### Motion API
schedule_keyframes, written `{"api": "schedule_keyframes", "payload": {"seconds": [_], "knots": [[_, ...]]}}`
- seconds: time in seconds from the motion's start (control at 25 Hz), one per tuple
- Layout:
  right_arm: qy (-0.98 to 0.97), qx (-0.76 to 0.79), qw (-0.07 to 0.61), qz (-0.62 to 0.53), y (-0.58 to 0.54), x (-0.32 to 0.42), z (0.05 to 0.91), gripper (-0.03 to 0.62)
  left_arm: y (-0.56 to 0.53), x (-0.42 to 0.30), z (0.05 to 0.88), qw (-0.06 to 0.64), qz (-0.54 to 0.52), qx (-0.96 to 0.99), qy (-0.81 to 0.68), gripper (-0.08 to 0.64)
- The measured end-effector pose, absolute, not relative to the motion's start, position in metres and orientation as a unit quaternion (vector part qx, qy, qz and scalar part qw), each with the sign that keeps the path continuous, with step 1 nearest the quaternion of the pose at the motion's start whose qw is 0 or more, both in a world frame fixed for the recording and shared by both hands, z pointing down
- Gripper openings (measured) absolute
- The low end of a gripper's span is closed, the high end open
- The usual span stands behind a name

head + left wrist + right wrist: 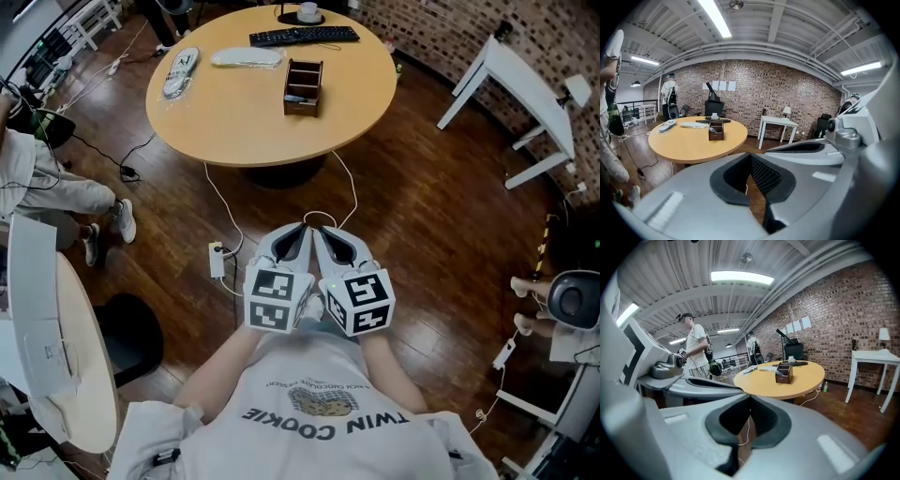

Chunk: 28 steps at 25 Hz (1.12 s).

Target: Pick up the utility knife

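I cannot make out a utility knife for certain. A brown wooden organiser box (303,86) stands on the round wooden table (234,122), with a small grey item in one compartment; the box (716,130) also shows far ahead in the left gripper view and the box (784,372) in the right gripper view. My left gripper (302,229) and right gripper (324,232) hang side by side over the dark wood floor, short of the table. The left gripper (750,157) is shut and empty. The right gripper (750,401) is shut and empty too.
On the table lie a black keyboard (304,36), a white flat pouch (246,57), a white device with cable (181,71) and a cup (307,13). A white desk (525,94) stands right. Cables and a power strip (217,260) lie on the floor. A seated person (56,192) is left.
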State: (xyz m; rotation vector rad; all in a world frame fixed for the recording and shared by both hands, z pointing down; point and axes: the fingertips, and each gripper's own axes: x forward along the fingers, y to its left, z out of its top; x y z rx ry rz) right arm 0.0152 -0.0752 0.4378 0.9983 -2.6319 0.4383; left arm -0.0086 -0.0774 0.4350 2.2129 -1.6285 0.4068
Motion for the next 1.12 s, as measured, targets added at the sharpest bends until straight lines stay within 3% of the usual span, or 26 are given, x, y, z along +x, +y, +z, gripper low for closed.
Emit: {"api": "schedule_keyframes", "payload": {"seconds": [1.12], "knots": [[-0.917,0.338,0.146,0.151,-0.228,-0.008,0.445,0.000,-0.225,-0.033,0.446,0.175,0.155,0.776,-0.586,0.002]]}}
